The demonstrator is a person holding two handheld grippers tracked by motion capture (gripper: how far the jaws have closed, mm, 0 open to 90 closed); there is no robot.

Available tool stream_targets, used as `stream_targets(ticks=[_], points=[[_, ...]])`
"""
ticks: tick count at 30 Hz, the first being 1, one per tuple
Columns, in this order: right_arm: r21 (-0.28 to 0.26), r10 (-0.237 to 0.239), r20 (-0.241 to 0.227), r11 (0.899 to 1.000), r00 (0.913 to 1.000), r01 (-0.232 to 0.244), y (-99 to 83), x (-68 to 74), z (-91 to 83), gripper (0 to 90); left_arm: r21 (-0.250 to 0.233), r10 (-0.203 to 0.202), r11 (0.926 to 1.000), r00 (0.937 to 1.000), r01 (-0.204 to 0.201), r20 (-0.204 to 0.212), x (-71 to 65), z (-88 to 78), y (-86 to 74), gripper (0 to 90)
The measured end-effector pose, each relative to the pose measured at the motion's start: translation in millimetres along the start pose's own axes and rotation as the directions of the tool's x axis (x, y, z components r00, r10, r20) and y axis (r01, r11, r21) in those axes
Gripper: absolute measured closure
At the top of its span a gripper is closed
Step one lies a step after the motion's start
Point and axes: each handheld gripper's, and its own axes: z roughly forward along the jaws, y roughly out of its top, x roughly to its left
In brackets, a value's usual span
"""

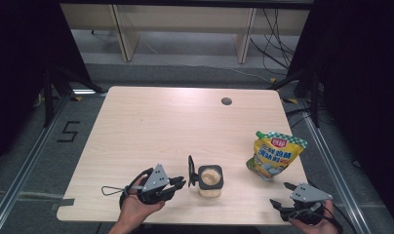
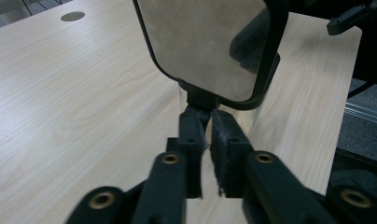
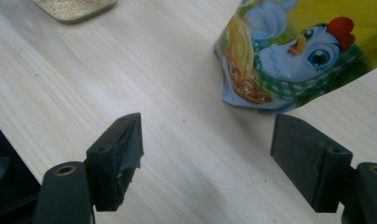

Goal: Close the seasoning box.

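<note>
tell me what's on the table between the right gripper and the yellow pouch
Nothing: in the right gripper view, bare wood runs from the open right gripper to the yellow pouch. The high view shows the same gap.

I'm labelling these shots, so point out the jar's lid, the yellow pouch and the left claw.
lid [image 2: 203, 44], left gripper view, its clear panel.
yellow pouch [image 1: 274, 156], high view, its printed front.
left claw [image 2: 209, 122], left gripper view, between its fingertips.

light: even, overhead | surroundings — dark | gripper views — soft, blurred near jaws
</note>
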Motion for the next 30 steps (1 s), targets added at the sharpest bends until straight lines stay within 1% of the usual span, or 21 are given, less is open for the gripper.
stream_targets(ticks=[1, 2, 5, 6, 8, 10, 11, 13, 14, 15, 17, 19, 20, 21, 22, 24, 25, 26, 28, 29, 30], points=[[0.001, -0.018, -0.002, 1.000, 0.9998, 0.018, 0.5, -1.6, 0.4, 26.2, 0.000, -0.008, 1.0000, 1.0000, 0.008, -0.001, -0.6, -0.1, 1.1, 86.1], [0.002, -0.017, -0.005, 1.000, 0.9999, 0.017, 0.4, -1.6, 0.7, 26.2, -0.008, 0.008, 0.9999, 1.0000, -0.008, 0.000, -0.5, 0.2, 3.0, 88.7], [0.006, -0.019, -0.008, 1.000, 0.9998, 0.019, -0.2, -2.0, 1.4, 26.2, -0.013, 0.012, 0.9998, 0.9999, -0.012, 0.005, -1.8, 0.1, 7.3, 89.2], [0.003, -0.026, -0.011, 1.000, 0.9996, 0.026, -0.7, -1.9, 2.0, 26.3, -0.007, 0.023, 0.9997, 0.9997, -0.023, 0.006, -2.2, -0.1, 9.1, 89.2], [0.007, -0.035, -0.006, 0.999, 0.9994, 0.035, -0.5, -1.9, 2.3, 26.3, -0.010, 0.013, 0.9999, 0.9999, -0.013, 0.010, -3.9, 0.7, 11.4, 89.2], [0.016, -0.022, -0.013, 1.000, 0.9997, 0.022, 0.0, -0.6, 1.6, 26.4, -0.010, 0.020, 0.9998, 0.9997, -0.020, 0.014, -4.4, 1.6, 14.0, 89.1], [0.015, -0.023, -0.014, 1.000, 0.9996, 0.023, 0.0, -0.5, 1.6, 26.4, -0.012, 0.008, 0.9999, 0.9999, -0.008, 0.014, -5.4, 1.7, 14.8, 89.1], [0.015, -0.025, -0.016, 1.000, 0.9996, 0.025, 0.0, -0.7, 1.7, 26.4, -0.011, 0.032, 0.9994, 0.9994, -0.032, 0.015, -4.7, 1.3, 17.4, 89.1], [0.013, -0.023, -0.017, 1.000, 0.9996, 0.023, -0.2, -0.9, 1.7, 26.4, -0.023, 0.018, 0.9996, 0.9996, -0.017, 0.022, -5.8, 2.3, 18.1, 89.1], [0.012, -0.021, -0.015, 1.000, 0.9997, 0.021, -0.3, -0.9, 1.6, 26.4, -0.018, 0.033, 0.9993, 0.9992, -0.033, 0.023, -5.4, 2.2, 19.5, 89.1], [0.003, -0.033, -0.012, 0.999, 0.9994, 0.033, -0.4, -2.1, 2.0, 26.4, -0.011, 0.027, 0.9996, 0.9995, -0.027, 0.017, -6.0, 1.9, 21.5, 89.1], [0.004, -0.034, -0.012, 0.999, 0.9994, 0.034, -0.3, -2.1, 1.8, 26.4, -0.022, 0.020, 0.9996, 0.9995, -0.019, 0.023, -5.0, 2.0, 23.1, 89.0], [0.006, -0.028, -0.014, 1.000, 0.9995, 0.028, 0.0, -1.8, 1.7, 26.4, -0.021, 0.023, 0.9995, 0.9995, -0.022, 0.020, -4.8, 1.8, 24.2, 88.9], [0.011, -0.017, -0.015, 1.000, 0.9997, 0.017, 0.2, -1.0, 1.7, 26.4, -0.033, 0.010, 0.9994, 0.9997, -0.010, 0.022, -5.5, 2.5, 25.4, 88.9], [0.009, -0.023, -0.016, 1.000, 0.9996, 0.023, 0.6, -1.0, 2.0, 26.4, -0.027, 0.030, 0.9992, 0.9994, -0.029, 0.018, -5.2, 1.6, 27.7, 88.9], [0.001, -0.039, -0.015, 0.999, 0.9991, 0.039, 0.7, -1.7, 2.5, 26.4, -0.037, 0.026, 0.9990, 0.9993, -0.025, 0.026, -6.3, 1.9, 31.1, 88.8], [-0.001, -0.039, -0.014, 0.999, 0.9992, 0.039, 0.8, -1.8, 2.3, 26.4, -0.033, 0.043, 0.9985, 0.9988, -0.042, 0.025, -6.6, 1.6, 33.7, 88.8], [0.003, -0.019, -0.014, 1.000, 0.9997, 0.019, 0.6, -0.3, 2.0, 26.3, -0.041, 0.043, 0.9983, 0.9988, -0.042, 0.022, -8.0, 2.7, 35.7, 88.8], [0.001, -0.037, -0.011, 0.999, 0.9992, 0.037, 0.7, -2.4, 2.0, 26.4, -0.043, 0.046, 0.9980, 0.9986, -0.045, 0.027, -9.9, 4.9, 39.6, 88.6], [0.006, -0.027, -0.014, 1.000, 0.9995, 0.027, 0.8, -1.7, 1.6, 26.4, -0.042, 0.045, 0.9982, 0.9986, -0.044, 0.029, -11.0, 6.2, 41.2, 88.5], [0.002, -0.021, -0.012, 1.000, 0.9997, 0.021, 0.5, -0.2, 2.0, 26.4, -0.042, 0.059, 0.9974, 0.9977, -0.058, 0.034, -11.2, 8.1, 42.8, 88.3]])
